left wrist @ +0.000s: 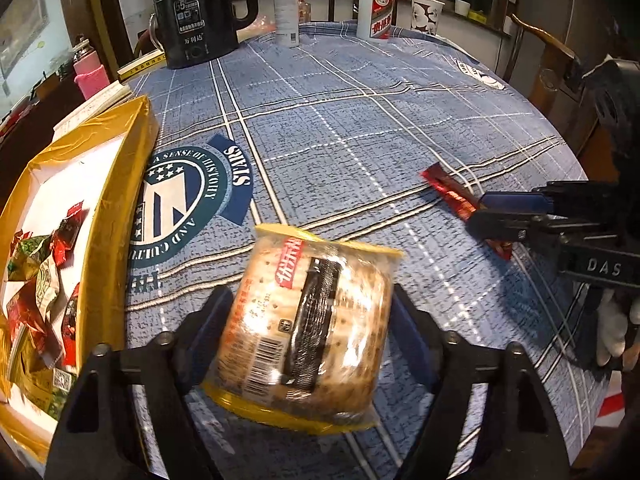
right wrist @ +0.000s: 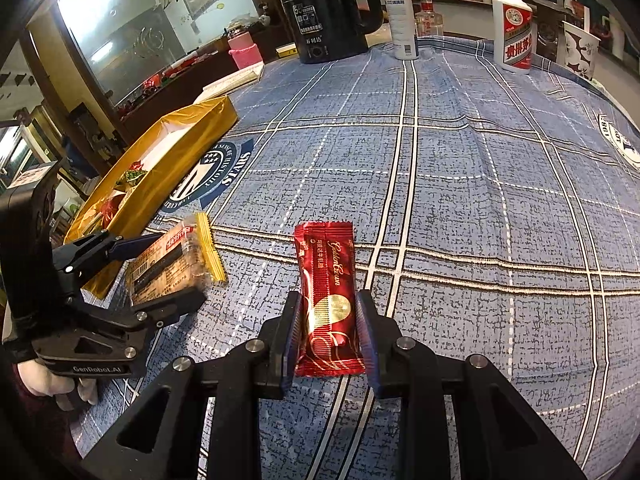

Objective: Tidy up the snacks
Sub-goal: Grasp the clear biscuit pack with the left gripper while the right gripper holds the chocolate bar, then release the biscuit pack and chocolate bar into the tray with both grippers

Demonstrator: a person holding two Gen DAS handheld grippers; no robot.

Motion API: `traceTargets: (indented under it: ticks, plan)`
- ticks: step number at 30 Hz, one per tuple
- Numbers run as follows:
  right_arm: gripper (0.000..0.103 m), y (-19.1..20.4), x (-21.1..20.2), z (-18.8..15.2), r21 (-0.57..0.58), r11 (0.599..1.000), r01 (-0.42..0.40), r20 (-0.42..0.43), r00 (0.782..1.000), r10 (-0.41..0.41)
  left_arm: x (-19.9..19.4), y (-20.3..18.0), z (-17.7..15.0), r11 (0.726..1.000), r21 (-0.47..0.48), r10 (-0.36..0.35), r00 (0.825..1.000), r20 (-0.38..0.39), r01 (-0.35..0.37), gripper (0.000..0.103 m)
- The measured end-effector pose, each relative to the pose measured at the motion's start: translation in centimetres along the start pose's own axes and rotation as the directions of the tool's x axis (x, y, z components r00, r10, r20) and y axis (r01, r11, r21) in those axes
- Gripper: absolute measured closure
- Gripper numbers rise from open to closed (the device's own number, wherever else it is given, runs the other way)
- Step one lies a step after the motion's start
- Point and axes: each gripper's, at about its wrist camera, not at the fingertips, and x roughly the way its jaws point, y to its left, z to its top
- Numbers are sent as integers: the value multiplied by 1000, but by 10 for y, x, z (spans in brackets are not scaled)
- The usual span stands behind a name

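While both snacks are held, the step in hand appears to be transfer into the gold box [left wrist: 120,184], which sits at the left edge of the surface [left wrist: 360,120] and already contains several small wrapped snacks [left wrist: 40,264]. The left hand-held gripper [left wrist: 308,320] is clamped across the sides of the cracker pack [left wrist: 308,320], a clear wrapper with yellow end seals; the pack appears raised off the cloth and tilted, just right of the box wall. The right hand-held gripper [right wrist: 328,328] is closed on the lower half of the red wafer bar [right wrist: 328,300], whose far end points away along the cloth; whether the bar is lifted or resting on the cloth cannot be told. For a clean placement, carry the cracker pack leftward over the near box wall before lowering, keeping it above the rim so the yellow seal does not catch. Aim for the bare white floor toward the far end of the box, away from the pile of small snacks. Maintain moderate grip: the crackers are likely brittle. Hold the right unit clear to the right until the left one has released, since the two tools are close together. The kettle [left wrist: 200,12], spray bottle [left wrist: 286,8], liquor bottle [left wrist: 376,8] and paper cup [left wrist: 427,14] stand along the far edge, well apart.
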Motion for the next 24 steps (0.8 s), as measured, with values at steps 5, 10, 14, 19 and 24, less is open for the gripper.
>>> traceTargets:
  ticks: [5,10,14,19,24]
  plan:
    - [62,4,2,3,2,1000,-11,-13,1000,11,-2,-3,-1,999,-37,17,1000,-12,-17,34]
    - [56,18,8,6,-49,997,57,-8,998,-57,-9,3,-6,995,-102,-4,1000,10,5,34]
    - [56,32,14,4,-119,982,145,10,989,-145,-19,9,-12,989,-147,-6,999,41,12,34]
    - [75,35,14,3,-124,980,155,19,988,-154,-40,17,-18,984,-175,4,996,93,13,34]
    - [76,35,12,4,-112,986,120,7,993,-120,-64,38,-23,975,-220,30,990,141,2,34]
